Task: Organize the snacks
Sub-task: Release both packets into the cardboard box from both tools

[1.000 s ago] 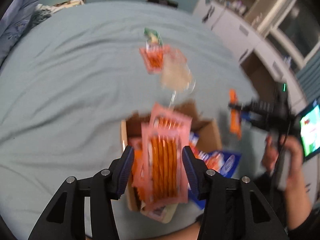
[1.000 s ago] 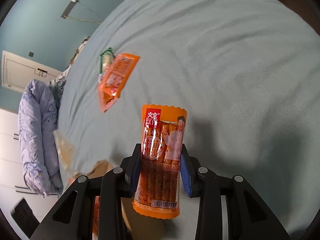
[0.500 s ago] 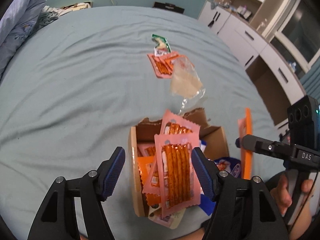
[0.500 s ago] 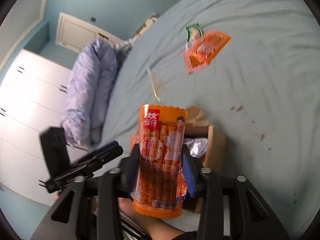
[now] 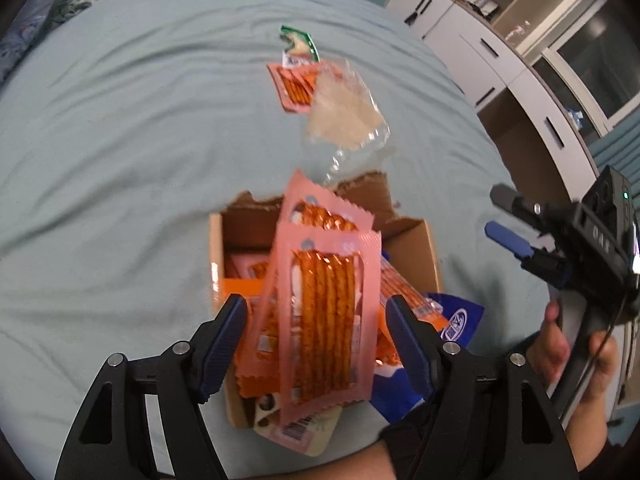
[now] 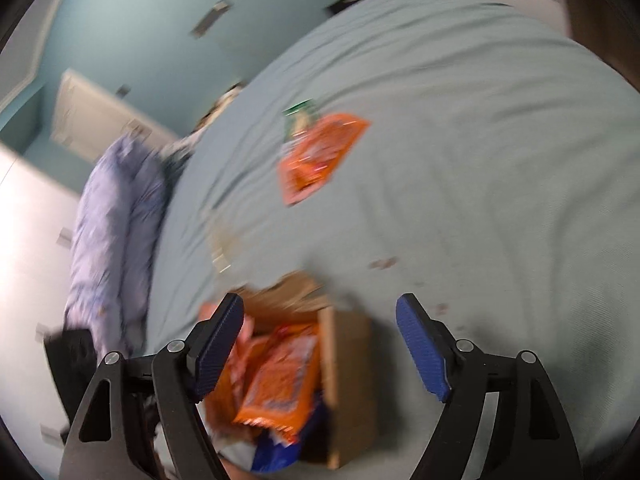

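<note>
A cardboard box (image 5: 430, 240) on the teal bed holds several snack packs. Two pink packs of orange sticks (image 5: 326, 312) stand up out of it, between the spread fingers of my open left gripper (image 5: 316, 328). My right gripper (image 6: 320, 340) is open and empty above the box (image 6: 348, 360), with orange packs (image 6: 280, 376) below it. It also shows in the left wrist view (image 5: 516, 224), at the right. A pink-orange pack (image 5: 294, 86), a green pack (image 5: 298, 42) and a clear bag (image 5: 344, 110) lie farther up the bed.
A blue snack bag (image 5: 456, 320) lies at the box's right side. White cabinets (image 5: 500, 60) stand to the right of the bed. A lilac duvet (image 6: 116, 216) is piled at the bed's left edge.
My left gripper opened and let the pink pack drop into the box. My right gripper swung over the box, opened and released the orange sausage pack.
</note>
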